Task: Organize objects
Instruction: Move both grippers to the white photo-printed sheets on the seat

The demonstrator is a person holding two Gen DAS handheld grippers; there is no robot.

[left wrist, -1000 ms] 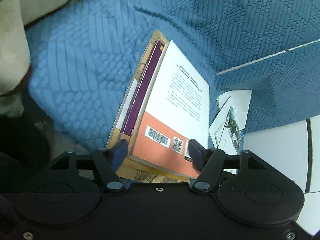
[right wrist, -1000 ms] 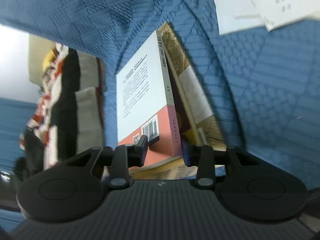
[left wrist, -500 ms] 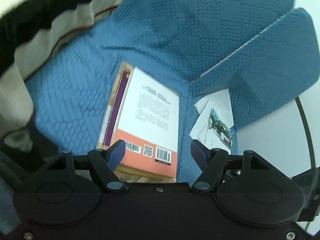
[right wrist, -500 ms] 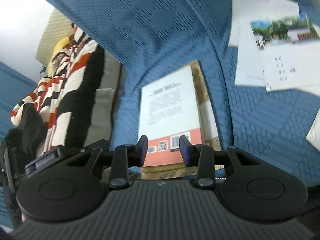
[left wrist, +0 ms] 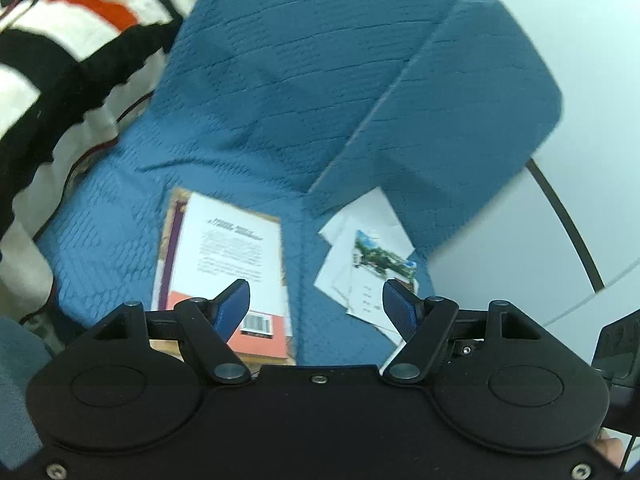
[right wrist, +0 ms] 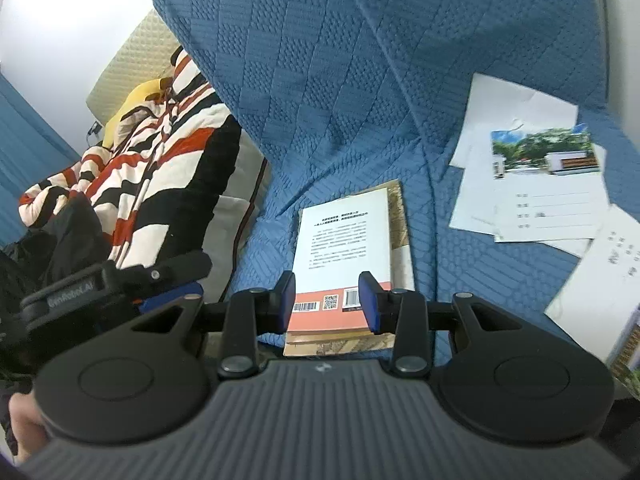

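A stack of books [left wrist: 228, 256] lies flat on the blue sofa seat, the top one white with an orange strip and barcodes. My left gripper [left wrist: 316, 300] hovers above and to the right of it, open, with nothing between its blue pads [left wrist: 236, 304]. In the right wrist view the same stack of books [right wrist: 344, 236] lies beyond my right gripper [right wrist: 327, 292]. Its jaws stand partly apart above the orange end of the top book and do not touch it. Loose papers and a photo card [left wrist: 368, 256] lie to the right of the books [right wrist: 536, 184].
A red, white and black striped blanket [right wrist: 152, 168] and a cream cushion [right wrist: 228, 224] fill the sofa's left side. The blue quilted backrest [right wrist: 360, 60] rises behind the books. The sofa arm [left wrist: 448, 120] stands right of the papers. A hand [right wrist: 20, 416] grips the right tool.
Both grippers have lifted up and away from the book stack, which stays on the seat. Both views have rolled towards level, and the papers and the blanket have come into view.
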